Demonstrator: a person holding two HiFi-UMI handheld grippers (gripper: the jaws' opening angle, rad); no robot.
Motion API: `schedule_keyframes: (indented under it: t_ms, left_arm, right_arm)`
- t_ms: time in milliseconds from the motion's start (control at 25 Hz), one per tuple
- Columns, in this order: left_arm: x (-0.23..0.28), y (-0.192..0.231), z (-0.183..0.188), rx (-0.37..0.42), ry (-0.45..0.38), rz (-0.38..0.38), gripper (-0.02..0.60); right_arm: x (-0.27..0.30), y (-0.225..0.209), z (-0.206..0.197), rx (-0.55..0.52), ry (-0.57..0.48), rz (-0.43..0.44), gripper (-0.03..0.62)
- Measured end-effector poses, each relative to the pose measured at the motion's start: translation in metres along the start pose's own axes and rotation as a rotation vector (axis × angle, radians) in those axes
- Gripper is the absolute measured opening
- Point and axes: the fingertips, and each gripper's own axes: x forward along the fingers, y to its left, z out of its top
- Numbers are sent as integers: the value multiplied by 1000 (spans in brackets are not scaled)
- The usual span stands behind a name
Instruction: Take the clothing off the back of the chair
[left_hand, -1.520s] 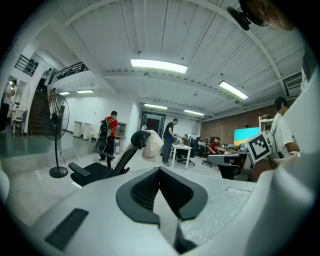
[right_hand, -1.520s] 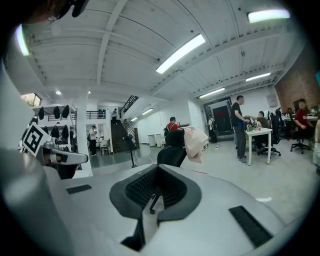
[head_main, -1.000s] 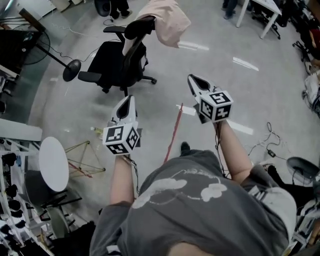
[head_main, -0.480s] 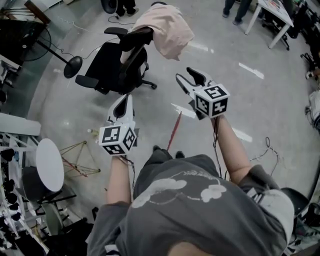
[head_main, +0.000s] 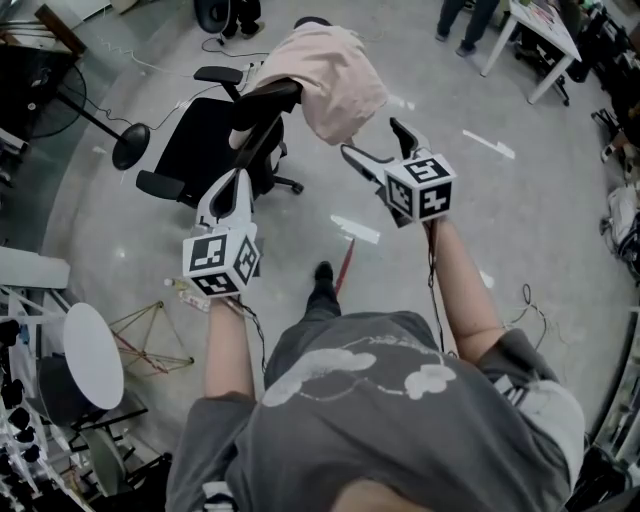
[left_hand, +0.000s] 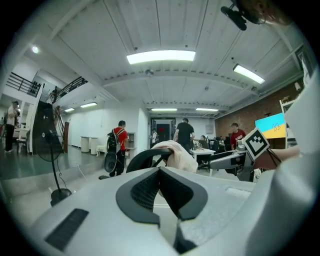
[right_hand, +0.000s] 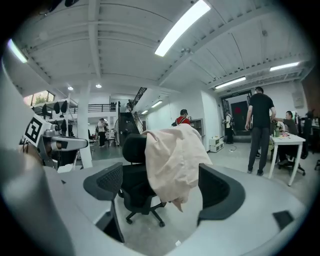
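The cloth (head_main: 330, 75) is a pale pink, soft, creased garment. It is draped over the top of the chair (head_main: 195, 135) back, with loose folds hanging down the side towards the person. From the right gripper view it falls in a ragged point below the backrest. The chair is black, with a curved back, padded armrests and a star base on castors. It stands on a smooth grey floor (head_main: 540, 230) marked with white tape strips.

The right gripper (head_main: 372, 140) is a white shell with black jaws, and its pads (right_hand: 105, 186) carry a fine grid texture. Its jaws have just been opening and now stand wide apart, with nothing gripped. The cloth shows beyond the gap, near the tips but not touching them. The left gripper (head_main: 238, 180) has its jaws closed together on nothing, pointing at the chair back from just beside it.

A thin red stick (head_main: 345, 268) lies on the floor between the arms. A round white table (head_main: 92, 355) stands at the left. A black fan base (head_main: 130, 146) sits near the chair.
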Motion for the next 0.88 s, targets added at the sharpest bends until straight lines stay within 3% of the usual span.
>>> schedule_keyframes:
  t_ms: [480, 640, 880]
  left_arm:
    - [88, 53, 52, 24, -45, -9, 0]
    - [104, 63, 67, 29, -69, -20, 0]
    - [128, 74, 77, 44, -79, -28, 0]
  right_arm:
    - [94, -52, 56, -131, 81, -8, 442]
    - [112, -71, 66, -132, 121, 35, 442]
    - [144, -87, 59, -226, 254, 125, 440]
